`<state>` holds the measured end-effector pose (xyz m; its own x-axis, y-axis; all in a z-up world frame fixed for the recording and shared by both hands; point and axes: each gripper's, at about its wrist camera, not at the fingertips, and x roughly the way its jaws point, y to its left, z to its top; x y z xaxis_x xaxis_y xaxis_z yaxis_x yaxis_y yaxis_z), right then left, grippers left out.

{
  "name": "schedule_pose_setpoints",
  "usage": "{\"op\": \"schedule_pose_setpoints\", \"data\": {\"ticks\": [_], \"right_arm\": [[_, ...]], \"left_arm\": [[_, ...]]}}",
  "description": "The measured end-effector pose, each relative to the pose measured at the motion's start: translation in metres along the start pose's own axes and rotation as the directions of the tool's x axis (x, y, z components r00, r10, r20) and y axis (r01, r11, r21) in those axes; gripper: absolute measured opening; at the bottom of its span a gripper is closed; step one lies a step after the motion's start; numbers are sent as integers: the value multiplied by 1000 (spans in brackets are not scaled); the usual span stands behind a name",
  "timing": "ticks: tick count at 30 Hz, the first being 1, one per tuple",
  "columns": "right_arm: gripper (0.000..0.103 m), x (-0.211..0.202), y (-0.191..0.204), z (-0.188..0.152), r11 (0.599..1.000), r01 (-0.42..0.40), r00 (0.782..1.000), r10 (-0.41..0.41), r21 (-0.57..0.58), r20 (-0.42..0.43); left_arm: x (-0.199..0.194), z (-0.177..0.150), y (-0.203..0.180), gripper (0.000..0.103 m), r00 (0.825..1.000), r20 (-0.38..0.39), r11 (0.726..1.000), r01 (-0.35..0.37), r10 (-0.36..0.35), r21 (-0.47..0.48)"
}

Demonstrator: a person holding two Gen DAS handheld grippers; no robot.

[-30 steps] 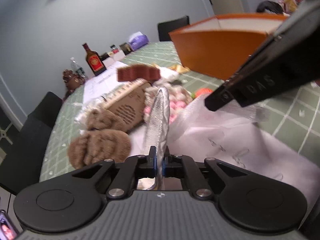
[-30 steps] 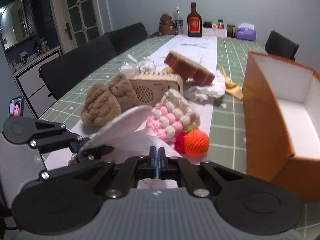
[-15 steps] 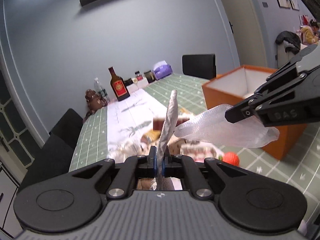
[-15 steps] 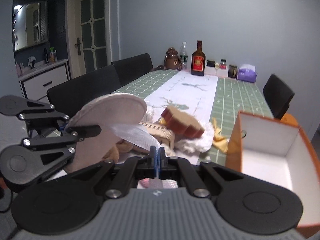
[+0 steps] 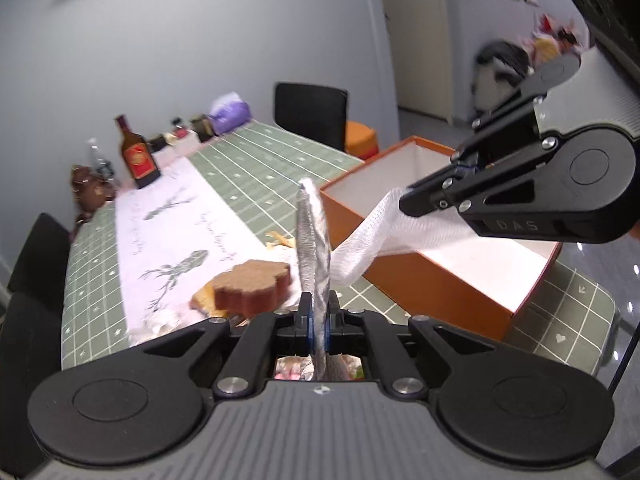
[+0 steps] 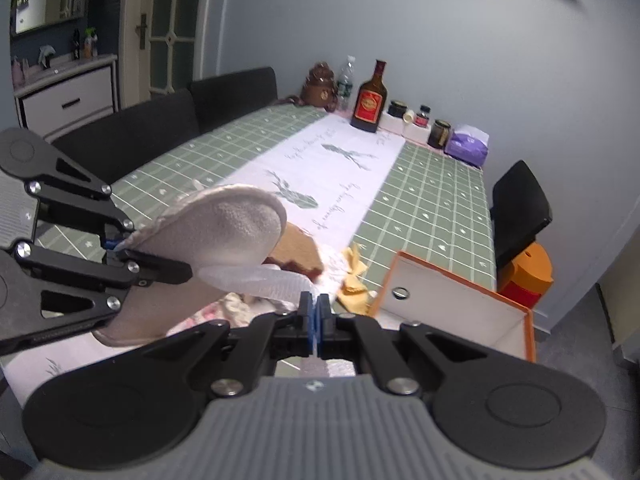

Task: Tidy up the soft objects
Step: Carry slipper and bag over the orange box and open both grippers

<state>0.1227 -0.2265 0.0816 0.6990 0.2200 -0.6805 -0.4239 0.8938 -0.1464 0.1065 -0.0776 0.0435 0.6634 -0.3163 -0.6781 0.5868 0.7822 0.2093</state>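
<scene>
Left wrist, my grip: my left gripper [image 5: 317, 318] is pinched tight on the rim of the flat grey pad [image 5: 313, 256], which stands edge-on above the table [image 5: 256, 184]
Left wrist, the strap: the white mesh strap [image 5: 372, 240] runs from the pad across to my right gripper [image 5: 404, 202], which is clamped on its far end
Left wrist, feel: I judge it light, limp and stretchy; the padded edge looks the firmest hold
Left wrist, box: the orange box [image 5: 432, 292] sits just below the strap, white inside, and what I can see of its floor is bare
Right wrist, my grip: jaws closed, a thin sliver of strap [image 6: 260, 280] between them
Right wrist, the pad: its broad fuzzy face [image 6: 224, 236] hangs in the air over the table, held by the left gripper [image 6: 116, 246]
Right wrist, box: its near corner [image 6: 460, 300] is close by, nothing visible inside
Right wrist, leftovers: a brown flower-shaped sponge [image 6: 298, 254] lies on the table, not boxed
</scene>
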Motion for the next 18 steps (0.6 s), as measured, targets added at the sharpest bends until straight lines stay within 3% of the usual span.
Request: {"op": "schedule_pose_setpoints", "data": {"ticks": [11, 15, 18], "right_arm": [[0, 12, -70, 1, 993, 112, 984, -114, -23, -138], [0, 23, -101, -14, 992, 126, 967, -119, 15, -226], [0, 36, -116, -27, 992, 124, 948, -112, 21, -298]], "left_arm": [[43, 91, -35, 5, 990, -52, 986, 134, -129, 101], [73, 106, -56, 5, 977, -103, 972, 197, -184, 131], [99, 109, -67, 5, 959, -158, 959, 257, -237, 122]]}}
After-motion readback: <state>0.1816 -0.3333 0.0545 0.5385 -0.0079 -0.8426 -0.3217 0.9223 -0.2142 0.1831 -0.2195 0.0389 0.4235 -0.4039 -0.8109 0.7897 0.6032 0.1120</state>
